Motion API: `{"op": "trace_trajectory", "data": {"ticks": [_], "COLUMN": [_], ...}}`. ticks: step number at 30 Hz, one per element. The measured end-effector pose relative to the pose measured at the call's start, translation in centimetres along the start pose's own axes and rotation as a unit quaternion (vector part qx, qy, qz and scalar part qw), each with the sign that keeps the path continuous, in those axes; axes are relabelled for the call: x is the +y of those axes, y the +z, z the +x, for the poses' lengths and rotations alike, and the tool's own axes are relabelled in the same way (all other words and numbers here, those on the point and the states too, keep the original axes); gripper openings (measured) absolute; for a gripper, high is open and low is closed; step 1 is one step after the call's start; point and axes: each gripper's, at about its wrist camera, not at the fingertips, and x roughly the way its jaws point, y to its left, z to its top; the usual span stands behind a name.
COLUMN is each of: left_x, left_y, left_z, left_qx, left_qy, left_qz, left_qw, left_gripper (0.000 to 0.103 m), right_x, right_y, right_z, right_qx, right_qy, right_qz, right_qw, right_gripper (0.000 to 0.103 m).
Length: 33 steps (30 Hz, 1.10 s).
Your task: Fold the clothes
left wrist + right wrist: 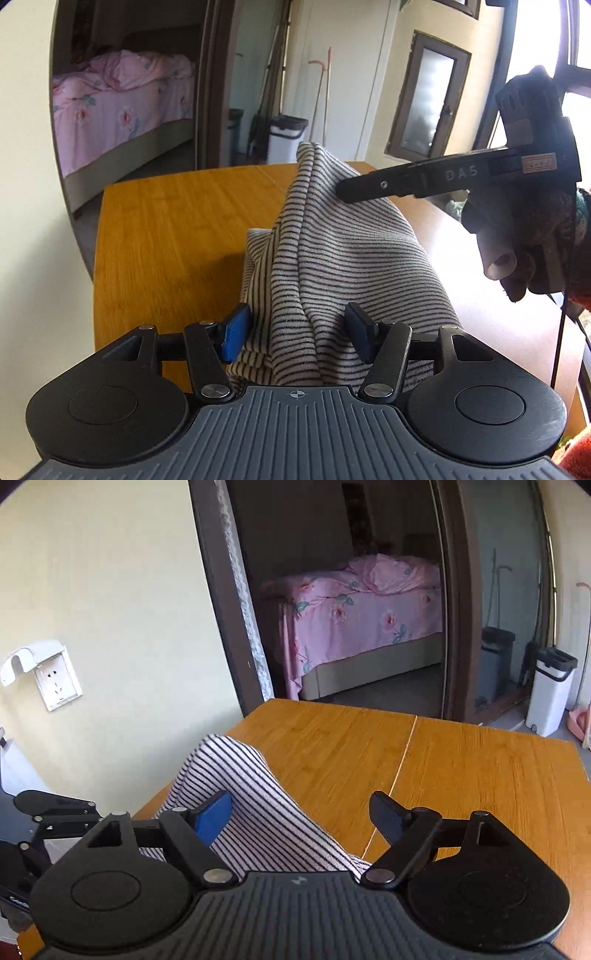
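- Striped garment (332,258) lay bunched in a raised ridge on the wooden table (166,229), toward the table's near-right part in the left wrist view.
- Left gripper (295,332) stood with jaws spread wide, one blue pad (234,332) on either side of the cloth's near fold, touching it but not clamped.
- Right gripper (301,821) likewise gaped wide; left pad (214,819) rested against the striped fabric (258,812), right finger over bare table (461,775) beside the cloth.
- Seen from the left wrist, right gripper (345,192) met the garment's upper right slope, held by a gloved hand (524,236).
- Beyond the table: a doorway onto a pink bed (369,605), a white bin (550,690), a wall socket (55,679).
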Motion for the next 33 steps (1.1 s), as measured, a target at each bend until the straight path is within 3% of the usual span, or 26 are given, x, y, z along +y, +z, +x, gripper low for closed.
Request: {"op": "trace_trajectory", "data": {"ticks": [2, 3, 5, 13, 16, 19, 20, 23, 29, 33], "left_x": [0.1, 0.2, 0.6, 0.7, 1.1, 1.8, 2.0, 2.3, -1.0, -5.2], "left_y": [-0.2, -0.2, -0.4, -1.1, -1.2, -1.7, -1.9, -2.5, -3.2, -3.3], "left_z": [0.1, 0.1, 0.2, -0.3, 0.0, 0.3, 0.3, 0.1, -0.1, 1.5], "left_qx": [0.001, 0.001, 0.001, 0.000, 0.007, 0.017, 0.018, 0.024, 0.039, 0.043], "left_qy": [0.003, 0.004, -0.002, -0.001, -0.001, -0.017, -0.023, -0.036, -0.094, -0.134], "left_qz": [-0.001, -0.002, -0.015, -0.035, -0.057, -0.096, -0.107, -0.126, -0.118, -0.062], "left_qw": [1.0000, 1.0000, 0.9999, 0.9994, 0.9983, 0.9951, 0.9938, 0.9910, 0.9878, 0.9881], "left_gripper": [0.061, 0.061, 0.061, 0.072, 0.080, 0.084, 0.084, 0.084, 0.081, 0.082], "right_x": [0.4, 0.6, 0.5, -1.1, -2.4, -2.2, -2.1, -1.8, -1.2, 0.0], "right_y": [-0.5, -0.7, -0.8, -2.4, -5.0, -5.1, -5.1, -5.0, -4.9, -3.0], "right_z": [1.7, 2.6, 3.6, -3.6, -6.0, -5.5, -5.3, -4.6, -3.2, -3.4], "right_qx": [0.015, 0.021, 0.031, -0.019, -0.002, 0.002, 0.002, 0.005, 0.010, -0.013], "right_qy": [-0.025, -0.038, -0.052, -0.059, -0.024, -0.008, -0.003, 0.010, 0.038, -0.010], "right_qz": [-0.011, -0.016, -0.011, 0.047, 0.116, 0.121, 0.121, 0.121, 0.121, 0.050], "right_qw": [1.000, 0.999, 0.998, 0.997, 0.993, 0.993, 0.993, 0.993, 0.992, 0.999], "right_gripper": [0.078, 0.088, 0.097, 0.097, 0.097, 0.097, 0.095, 0.061, 0.056, 0.056]}}
